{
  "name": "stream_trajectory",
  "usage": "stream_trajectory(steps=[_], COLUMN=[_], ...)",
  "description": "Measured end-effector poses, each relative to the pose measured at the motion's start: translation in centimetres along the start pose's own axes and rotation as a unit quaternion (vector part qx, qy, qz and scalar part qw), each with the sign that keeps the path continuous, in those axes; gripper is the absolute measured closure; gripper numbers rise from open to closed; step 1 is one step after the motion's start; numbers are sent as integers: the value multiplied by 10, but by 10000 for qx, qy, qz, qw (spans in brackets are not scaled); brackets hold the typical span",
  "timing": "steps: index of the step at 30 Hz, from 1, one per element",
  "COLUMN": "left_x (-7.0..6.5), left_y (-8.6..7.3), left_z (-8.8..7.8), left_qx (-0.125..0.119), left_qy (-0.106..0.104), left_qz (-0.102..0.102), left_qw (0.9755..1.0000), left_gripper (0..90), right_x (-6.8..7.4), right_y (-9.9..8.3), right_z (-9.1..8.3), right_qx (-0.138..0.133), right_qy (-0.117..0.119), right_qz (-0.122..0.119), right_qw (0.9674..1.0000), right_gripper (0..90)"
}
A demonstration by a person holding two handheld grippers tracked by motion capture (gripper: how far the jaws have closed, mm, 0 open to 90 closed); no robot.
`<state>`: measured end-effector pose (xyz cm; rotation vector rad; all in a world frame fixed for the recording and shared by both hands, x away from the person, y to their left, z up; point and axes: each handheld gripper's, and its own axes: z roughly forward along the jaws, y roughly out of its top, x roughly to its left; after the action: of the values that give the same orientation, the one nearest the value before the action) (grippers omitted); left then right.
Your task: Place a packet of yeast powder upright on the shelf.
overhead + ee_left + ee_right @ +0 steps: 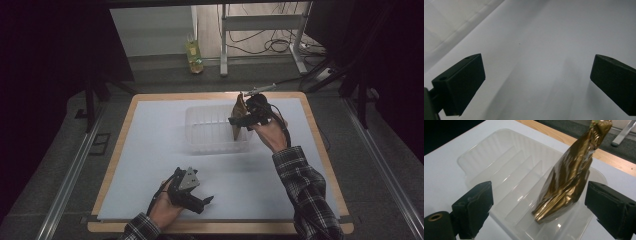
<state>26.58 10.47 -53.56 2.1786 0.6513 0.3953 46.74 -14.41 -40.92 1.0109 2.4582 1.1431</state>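
Gold pouch (567, 180): shiny crinkled foil packet, standing on end and tilted, its lower edge inside the clear plastic tray (499, 167); top leans toward the upper right of the right gripper view. In the high view it sits at the tray's right end, centre of the frame, a little above the middle.
Tray: translucent, ribbed into narrow slots; the pouch rests in a slot near the tray's right end. It lies on the white sheet (150, 145) covering the table (320, 150).
Right hand-held gripper (239, 120): at the pouch, upper centre of the high view; jaws wide, standing either side of the pouch, pads clear of the foil in the right gripper view.
Left hand-held gripper (205, 201): lower centre-left of the high view, low over the bare sheet, well apart from the tray; jaws wide, nothing between them.
Sleeves: plaid, entering from the bottom edge.
Background: bottle (194, 56) on the floor beyond the table, upper centre.
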Motion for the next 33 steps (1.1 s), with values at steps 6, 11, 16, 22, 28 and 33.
stream_trajectory(steps=[6, 11, 16, 22, 28, 33], left_x=[-1, -1, -1, -1, -1, -1], left_y=[0, 0, 0, 0, 1, 1], left_z=[0, 1, 0, 0, 1, 1], left_qx=[1, 12, -14, 24, 21, 14], left_qy=[-22, -34, -33, 2, -1, -7], left_qz=[22, 54, 52, 51, 66, 64], left_qw=[10000, 10000, 10000, 10000, 10000, 10000], left_gripper=[0, 0, 0, 0, 0, 0], right_x=[5, 9, 14, 19, 24, 29], right_y=[-5, -9, -11, -17, -24, -31], right_z=[-4, -8, -15, -20, -24, -27], right_qx=[-27, -66, -133, -163, -171, -224], right_qy=[80, 59, 120, 153, 200, 290], right_qz=[-41, -190, -259, -306, -382, -413], right_qw=[10000, 9998, 9995, 9993, 9989, 9985], right_gripper=[44, 26, 21, 16, 16, 16])
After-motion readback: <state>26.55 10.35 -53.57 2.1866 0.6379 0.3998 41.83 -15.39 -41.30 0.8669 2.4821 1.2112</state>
